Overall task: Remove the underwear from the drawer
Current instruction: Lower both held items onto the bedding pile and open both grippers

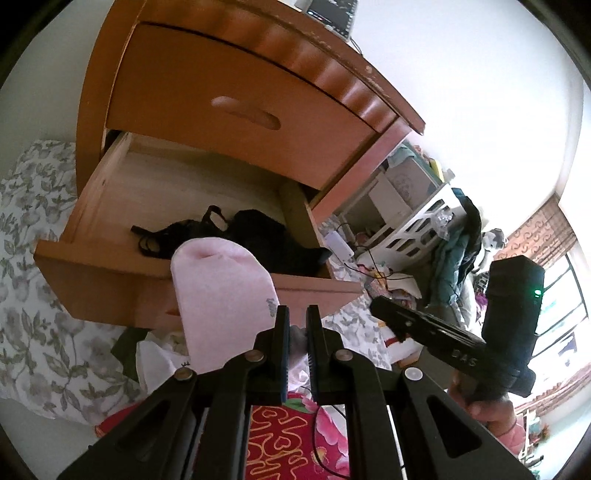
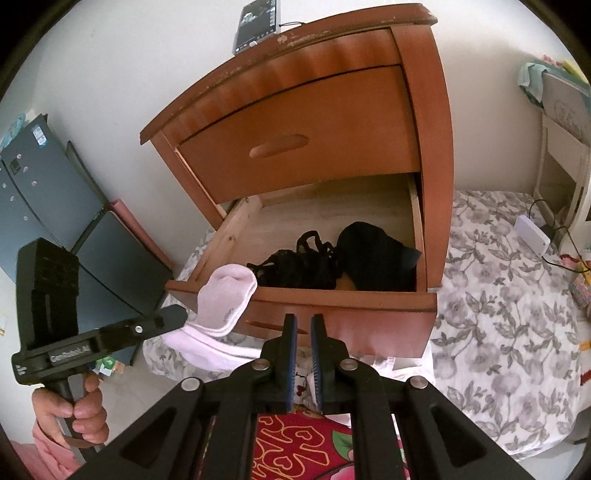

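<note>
The left gripper (image 1: pixel 297 325) is pinching pink socks (image 1: pixel 221 291) before the open drawer (image 2: pixel 332 297); the right gripper (image 2: pixel 303 334) is sitting nearly closed and empty. Black underwear (image 2: pixel 332 258) is lying inside the drawer, behind its front wall

nightstand (image 2: pixel 317 122): set against the wall, on a bedsheet (image 2: pixel 509 295) spread to its right.
upper drawer (image 2: pixel 295 147): closed, above the lower drawer.
lower drawer (image 2: pixel 332 299): pulled out toward the camera.
underwear (image 2: pixel 373 254): laid in the lower drawer, at its front right, with a strappy garment (image 2: pixel 299 264) just to its left.
sock (image 2: pixel 225 299): draped over the lower drawer's front left edge, held by the left gripper (image 1: pixel 297 325).
right gripper (image 2: pixel 303 328): placed before the drawer front, right of the sock.
phone (image 2: pixel 256 24): stood on top of the nightstand.
</note>
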